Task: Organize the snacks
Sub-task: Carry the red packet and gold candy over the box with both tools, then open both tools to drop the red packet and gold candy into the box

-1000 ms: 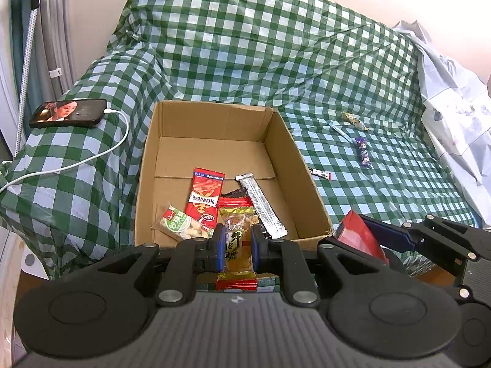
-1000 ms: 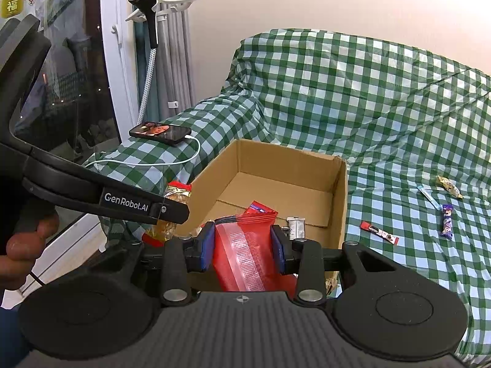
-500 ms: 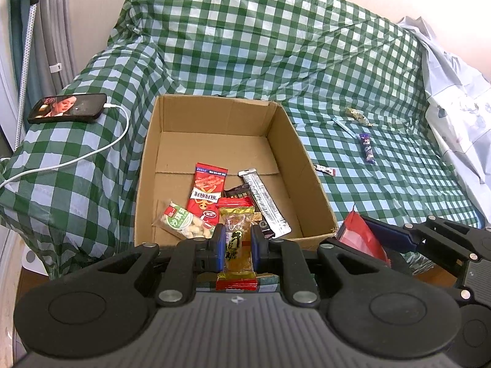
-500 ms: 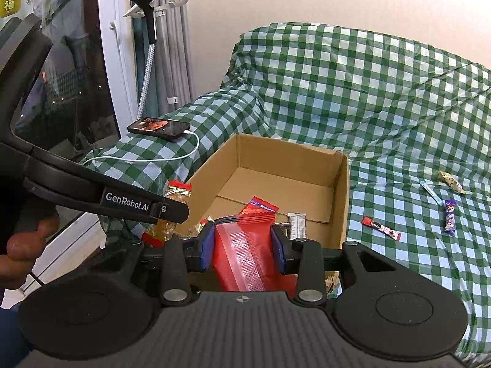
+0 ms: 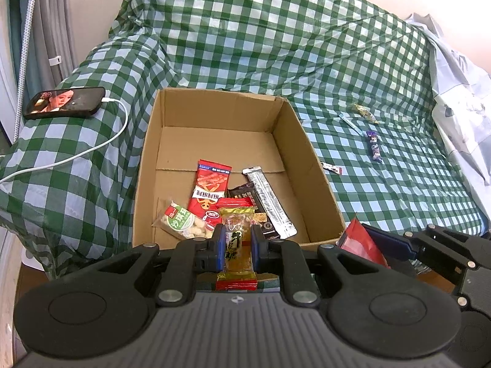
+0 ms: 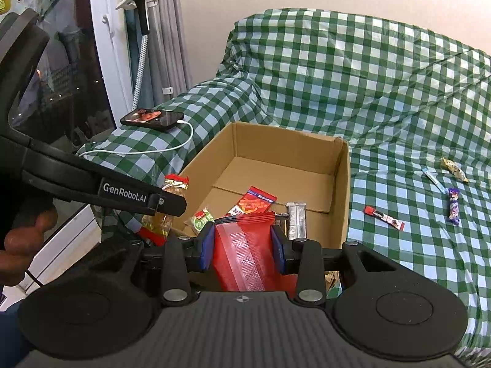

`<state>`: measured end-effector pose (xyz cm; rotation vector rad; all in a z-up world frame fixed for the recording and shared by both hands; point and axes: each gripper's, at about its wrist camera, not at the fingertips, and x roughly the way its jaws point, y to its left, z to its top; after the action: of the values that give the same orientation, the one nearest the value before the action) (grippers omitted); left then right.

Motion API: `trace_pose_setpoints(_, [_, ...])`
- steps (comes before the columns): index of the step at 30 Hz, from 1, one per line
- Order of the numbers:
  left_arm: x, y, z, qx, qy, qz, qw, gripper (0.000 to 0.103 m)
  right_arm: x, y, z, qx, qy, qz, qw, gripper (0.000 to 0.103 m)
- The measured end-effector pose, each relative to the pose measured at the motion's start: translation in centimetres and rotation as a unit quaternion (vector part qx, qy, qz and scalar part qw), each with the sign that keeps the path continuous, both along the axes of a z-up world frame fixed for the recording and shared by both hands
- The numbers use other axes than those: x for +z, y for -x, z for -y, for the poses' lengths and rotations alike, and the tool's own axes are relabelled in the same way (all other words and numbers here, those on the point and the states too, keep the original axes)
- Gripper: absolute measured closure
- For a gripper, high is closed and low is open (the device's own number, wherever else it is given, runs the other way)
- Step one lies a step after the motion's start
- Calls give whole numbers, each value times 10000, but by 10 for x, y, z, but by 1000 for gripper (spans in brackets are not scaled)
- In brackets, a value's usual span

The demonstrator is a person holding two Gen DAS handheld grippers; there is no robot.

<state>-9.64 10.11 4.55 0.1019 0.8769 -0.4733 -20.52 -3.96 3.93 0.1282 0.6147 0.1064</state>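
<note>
We hold both snacks above the cardboard box (image 5: pixel 307 159) for dropping: left gripper (image 5: pixel 236 242) clamped on the amber candy packet (image 5: pixel 237 245), right gripper (image 6: pixel 242 245) clamped on the red pouch (image 6: pixel 245 254).

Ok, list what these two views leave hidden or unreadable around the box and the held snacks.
- Red packet: printed face turned away in the right wrist view; only a corner shows in the left wrist view.
- Amber candy packet: sides covered by the left gripper pads.
- Cardboard box: near wall hidden behind both gripper bodies.
- Dark wrapper: mostly buried under other snacks.
- Small snacks on the checked cover: print too small.
</note>
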Motion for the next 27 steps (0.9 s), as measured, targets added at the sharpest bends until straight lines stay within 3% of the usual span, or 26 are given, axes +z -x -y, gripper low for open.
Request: trace_pose_setpoints(27, [-37,-91,19,171,-241,-386,9988,85,-33,-86,19,-75,-221,-551,9982,63])
